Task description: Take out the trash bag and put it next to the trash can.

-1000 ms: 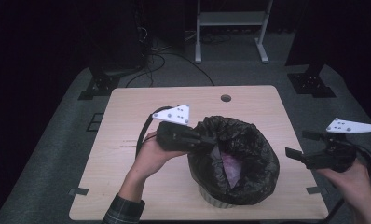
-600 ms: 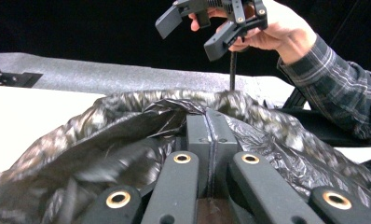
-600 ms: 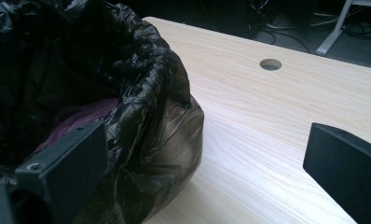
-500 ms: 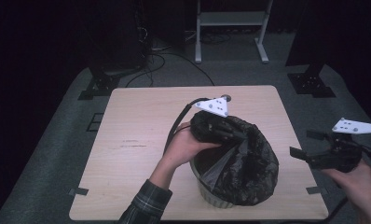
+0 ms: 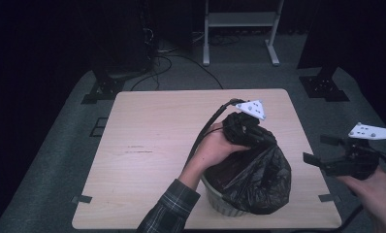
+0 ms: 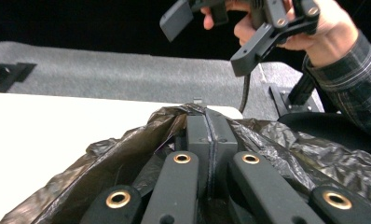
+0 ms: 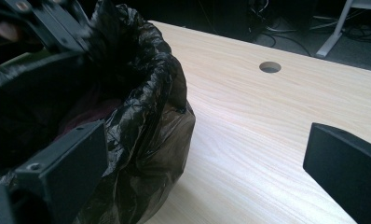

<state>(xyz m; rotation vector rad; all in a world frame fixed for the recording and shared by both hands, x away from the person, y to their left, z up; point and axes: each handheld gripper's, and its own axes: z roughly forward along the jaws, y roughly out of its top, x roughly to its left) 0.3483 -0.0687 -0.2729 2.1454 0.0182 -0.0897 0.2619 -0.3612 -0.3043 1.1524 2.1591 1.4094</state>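
— Two grippers were in play, weren't they? What sat nearest the person?

— Nearest, close to the front edge of the pale wooden table [image 5: 147, 145], stood a white ribbed bin [image 5: 220, 201] lined with a crinkled black plastic bag [image 5: 259, 179]. The bag's film spilled over the rim and hung down the bin's outer side.

— And the left gripper?

— The left gripper [image 5: 244, 130] sat at the far side of the bag's mouth, its jaws pressed together with a fold of the bag's rim pinched between them. The left gripper view showed the film bunched up on both sides of the closed jaws [image 6: 207, 135]. The gathered edge was drawn across the bin's opening, so the bag lay directly under and around that gripper.

— The right one?

— The right gripper [image 5: 336, 162] was held off the table's right edge, well apart from the bag, with its jaws spread wide and nothing between them. In the right gripper view the bag [image 7: 141, 107] lay to the left, beyond the left jaw.

— Anything farther off?

— A small round hole [image 7: 270, 66] in the tabletop near the far edge, then grey carpet [image 5: 60, 160] and a white metal stand [image 5: 239, 29].
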